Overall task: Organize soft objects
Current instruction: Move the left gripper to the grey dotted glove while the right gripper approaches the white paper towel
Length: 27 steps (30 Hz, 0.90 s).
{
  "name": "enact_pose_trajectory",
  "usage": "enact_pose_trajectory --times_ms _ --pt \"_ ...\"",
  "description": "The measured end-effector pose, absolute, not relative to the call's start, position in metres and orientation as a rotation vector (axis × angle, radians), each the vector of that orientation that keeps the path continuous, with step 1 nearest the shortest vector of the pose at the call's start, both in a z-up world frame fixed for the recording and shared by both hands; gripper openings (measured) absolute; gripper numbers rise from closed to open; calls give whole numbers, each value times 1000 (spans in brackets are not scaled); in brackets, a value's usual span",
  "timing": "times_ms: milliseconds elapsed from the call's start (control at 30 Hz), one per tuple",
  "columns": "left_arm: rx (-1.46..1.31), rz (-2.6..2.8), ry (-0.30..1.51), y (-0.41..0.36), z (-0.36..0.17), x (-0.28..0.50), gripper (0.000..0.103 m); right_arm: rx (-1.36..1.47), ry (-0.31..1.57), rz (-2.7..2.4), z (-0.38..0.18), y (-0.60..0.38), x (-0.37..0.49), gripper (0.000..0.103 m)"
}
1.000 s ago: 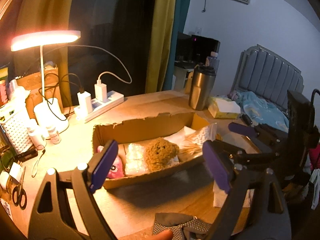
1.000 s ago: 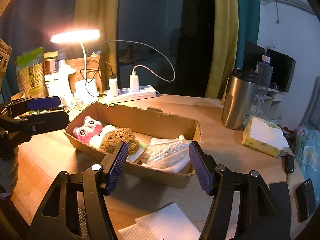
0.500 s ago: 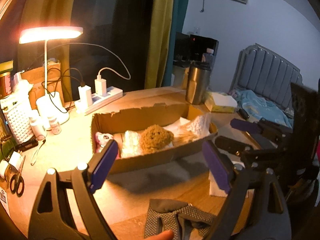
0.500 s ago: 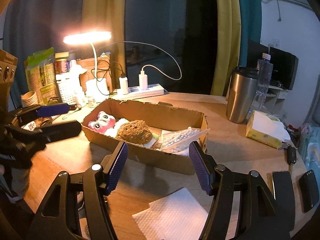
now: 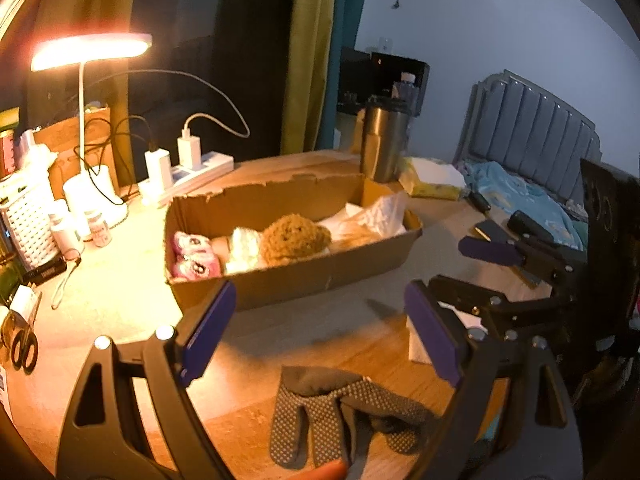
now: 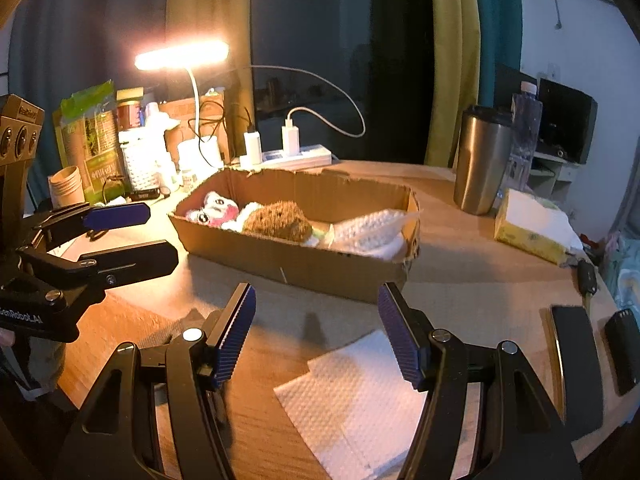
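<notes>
The dotted grey glove [image 5: 344, 416] lies crumpled on the wooden table [image 5: 120, 292] at the bottom centre of the left wrist view, just under the left gripper [image 5: 320, 340], whose fingers stand wide apart and hold nothing. It looks limp and light, likely to fold and drape when lifted; the grip dots should stop it slipping, so a pinch on the bunched cuff at its upper edge seems the safest hold.

In the lower centre of the right wrist view a white paper towel [image 6: 360, 400] lies flat beneath the right gripper [image 6: 316, 332], also spread and empty. It looks thin and easily torn, best taken at a corner.

Above both, mid-frame, the cardboard box [image 6: 304, 268] already holds a pink plush [image 6: 216, 210], a brown fuzzy toy [image 6: 280, 222] and white knit [image 6: 372, 230].
</notes>
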<state>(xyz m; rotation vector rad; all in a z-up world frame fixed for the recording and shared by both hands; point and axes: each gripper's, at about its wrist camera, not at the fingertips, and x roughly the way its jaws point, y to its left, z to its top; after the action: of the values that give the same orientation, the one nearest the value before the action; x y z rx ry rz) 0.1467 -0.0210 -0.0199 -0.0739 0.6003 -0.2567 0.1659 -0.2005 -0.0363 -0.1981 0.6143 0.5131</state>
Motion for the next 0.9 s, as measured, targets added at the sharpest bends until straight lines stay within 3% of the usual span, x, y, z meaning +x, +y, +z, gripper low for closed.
enact_pose_trajectory --times_ms 667,733,767,900 --pt "-24 -326 792 -33 -74 137 88 -190 769 404 -86 -232 170 67" --pt "-12 -331 821 -36 -81 139 88 -185 781 394 -88 -234 172 72" --pt "-4 -330 833 -38 -84 139 88 -183 783 390 -89 -235 173 79" --pt "35 -313 847 -43 -91 138 88 -178 801 377 -92 -238 175 81"
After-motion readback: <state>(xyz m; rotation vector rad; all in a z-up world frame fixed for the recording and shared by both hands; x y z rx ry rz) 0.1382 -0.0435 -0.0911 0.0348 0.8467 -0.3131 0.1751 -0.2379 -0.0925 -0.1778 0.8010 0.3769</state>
